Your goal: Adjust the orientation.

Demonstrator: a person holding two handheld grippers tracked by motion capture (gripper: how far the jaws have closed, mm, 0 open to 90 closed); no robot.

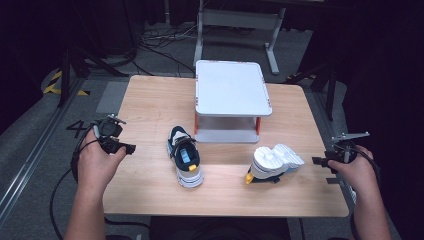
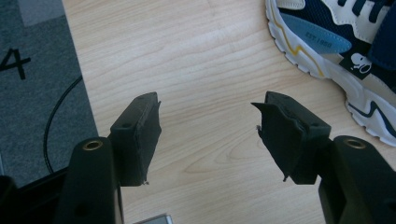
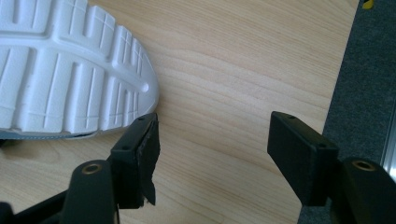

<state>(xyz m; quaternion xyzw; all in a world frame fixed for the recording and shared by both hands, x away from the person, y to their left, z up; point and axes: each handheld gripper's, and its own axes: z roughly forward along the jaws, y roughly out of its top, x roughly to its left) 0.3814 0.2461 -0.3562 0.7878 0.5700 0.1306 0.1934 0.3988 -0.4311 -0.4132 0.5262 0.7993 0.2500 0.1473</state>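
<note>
On the wooden table (image 1: pixel 150 95) lie two shoes, with a white two-tier stand (image 1: pixel 232 90) behind them at the far middle; the left shoe (image 1: pixel 185 162) stands upright on its sole, navy and white with a blue insole showing, toe toward the person; the right shoe (image 1: pixel 274 162) lies tipped on its side, its white ribbed sole facing up and toward the right gripper.

The left gripper (image 1: pixel 131 148) is at the table's left edge, held in the person's left hand (image 1: pixel 97 162), well apart from the left shoe; its jaws stand apart with nothing between them, bare wood under the gap, and the shoe's side (image 2: pixel 336 51) lies beyond at the upper right of the left gripper view.

The right gripper (image 1: pixel 316 160) is at the right edge, just beside the tipped shoe; its jaws are likewise spread and empty; in its own view the white sole (image 3: pixel 70 70) lies just past one jaw, not between them.
</note>
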